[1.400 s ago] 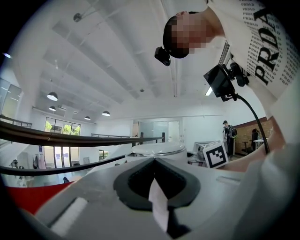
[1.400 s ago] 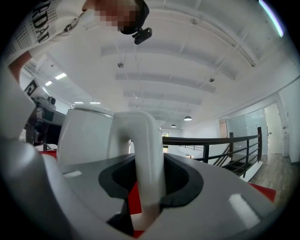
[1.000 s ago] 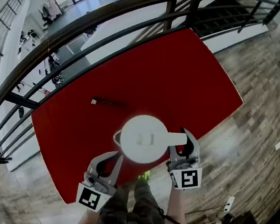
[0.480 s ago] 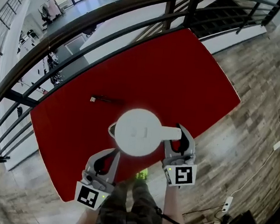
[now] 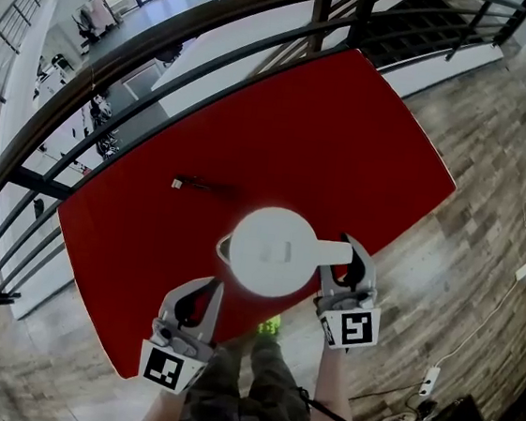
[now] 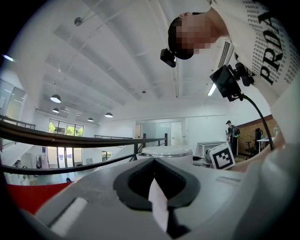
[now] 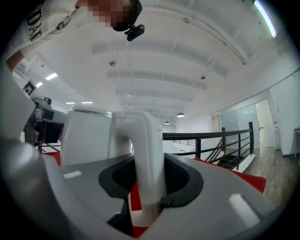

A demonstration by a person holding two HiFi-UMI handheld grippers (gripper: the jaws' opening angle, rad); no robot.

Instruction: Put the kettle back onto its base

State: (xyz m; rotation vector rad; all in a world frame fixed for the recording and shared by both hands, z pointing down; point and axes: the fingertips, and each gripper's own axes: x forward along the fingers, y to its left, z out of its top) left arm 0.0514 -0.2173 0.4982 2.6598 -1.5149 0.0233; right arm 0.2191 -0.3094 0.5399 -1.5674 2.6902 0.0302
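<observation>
We find the kettle (image 5: 277,252) shifted slightly right over the red surface (image 5: 365,141), its handle (image 7: 147,154) clamped in the jaws of the right gripper (image 5: 350,260), those of the left gripper (image 5: 211,291) together and empty; base unseen.

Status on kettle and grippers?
Right gripper shut on kettle handle, kettle over red table. Left gripper shut, alongside. Base not visible; small dark item lies clear.

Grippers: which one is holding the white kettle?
The right gripper: its jaws clamp the handle of the kettle. The left gripper has nothing of the kettle between its jaws.
</observation>
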